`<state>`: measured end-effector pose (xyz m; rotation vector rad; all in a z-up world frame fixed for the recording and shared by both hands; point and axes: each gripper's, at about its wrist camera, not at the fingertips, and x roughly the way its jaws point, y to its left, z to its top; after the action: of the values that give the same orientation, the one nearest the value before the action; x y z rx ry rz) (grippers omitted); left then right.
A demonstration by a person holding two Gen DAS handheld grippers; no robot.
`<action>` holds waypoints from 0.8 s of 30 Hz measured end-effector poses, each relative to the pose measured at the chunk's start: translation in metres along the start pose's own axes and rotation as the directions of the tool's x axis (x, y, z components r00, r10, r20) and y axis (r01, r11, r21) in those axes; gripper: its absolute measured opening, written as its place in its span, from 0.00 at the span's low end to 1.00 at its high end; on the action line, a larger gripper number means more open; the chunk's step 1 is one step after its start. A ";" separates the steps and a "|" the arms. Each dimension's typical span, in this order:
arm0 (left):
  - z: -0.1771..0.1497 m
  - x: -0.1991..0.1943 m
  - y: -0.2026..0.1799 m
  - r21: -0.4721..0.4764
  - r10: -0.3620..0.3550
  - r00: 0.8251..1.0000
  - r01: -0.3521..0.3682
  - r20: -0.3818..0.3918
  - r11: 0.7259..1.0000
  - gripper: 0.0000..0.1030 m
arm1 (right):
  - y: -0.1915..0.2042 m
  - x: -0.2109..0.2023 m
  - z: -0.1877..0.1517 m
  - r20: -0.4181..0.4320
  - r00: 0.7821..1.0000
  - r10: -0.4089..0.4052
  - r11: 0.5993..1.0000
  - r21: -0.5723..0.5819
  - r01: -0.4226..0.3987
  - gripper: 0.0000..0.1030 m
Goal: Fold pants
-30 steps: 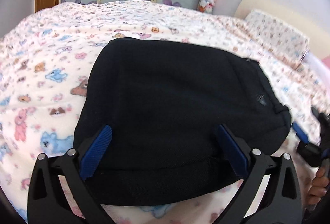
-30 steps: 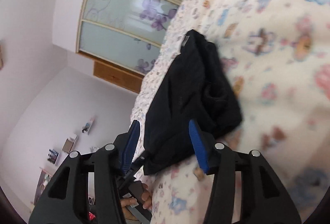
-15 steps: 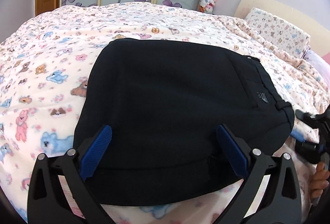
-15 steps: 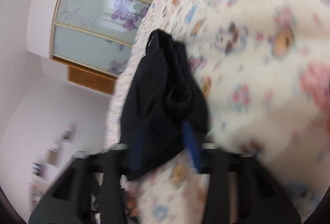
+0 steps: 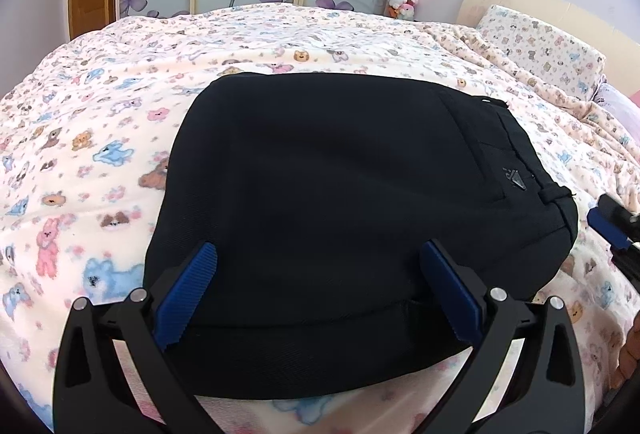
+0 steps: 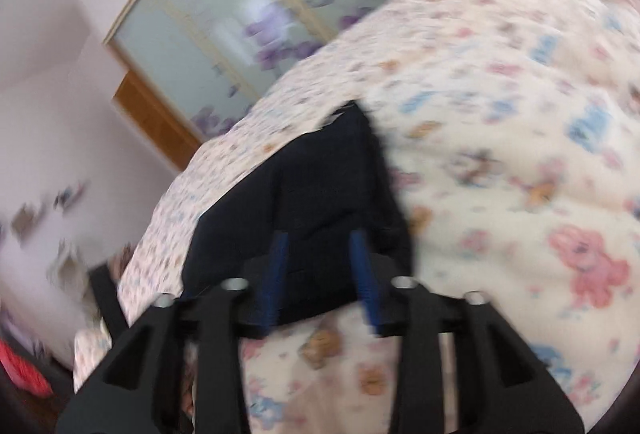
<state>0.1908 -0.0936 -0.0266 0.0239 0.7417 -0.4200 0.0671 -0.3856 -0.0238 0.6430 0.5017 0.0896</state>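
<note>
Hovering over folded pants (image 5: pixel 344 218), left hand-held gripper (image 5: pixel 320 254) apparently tilts down, agape.

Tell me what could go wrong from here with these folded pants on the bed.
The right gripper, whose jaws have just been opening, hangs close over the waistband end of the black pants; a pad might snag that edge and undo the fold. The left gripper stands open over the near edge; dipping could drag the layers. The fleece blanket is soft, so the bundle may slump.
</note>
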 end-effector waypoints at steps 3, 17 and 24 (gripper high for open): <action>0.000 0.000 0.000 0.002 0.004 1.000 -0.004 -0.001 1.000 0.98 | 0.013 0.016 -0.007 -0.056 0.998 -0.018 0.996 -0.094 0.012 0.64; 0.020 0.001 0.019 -0.086 -0.057 0.998 0.056 -0.010 0.995 0.98 | -0.023 0.054 0.044 -0.137 0.985 0.107 0.979 0.190 -0.079 0.64; 0.016 0.017 0.000 0.008 0.045 0.998 -0.044 -0.053 0.999 0.98 | -0.027 0.059 0.037 -0.165 0.984 0.072 0.986 0.162 -0.045 0.60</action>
<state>0.2121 -0.1018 -0.0260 0.0581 0.7904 -0.3806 0.1344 -0.4141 -0.0387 0.8098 0.6600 0.1627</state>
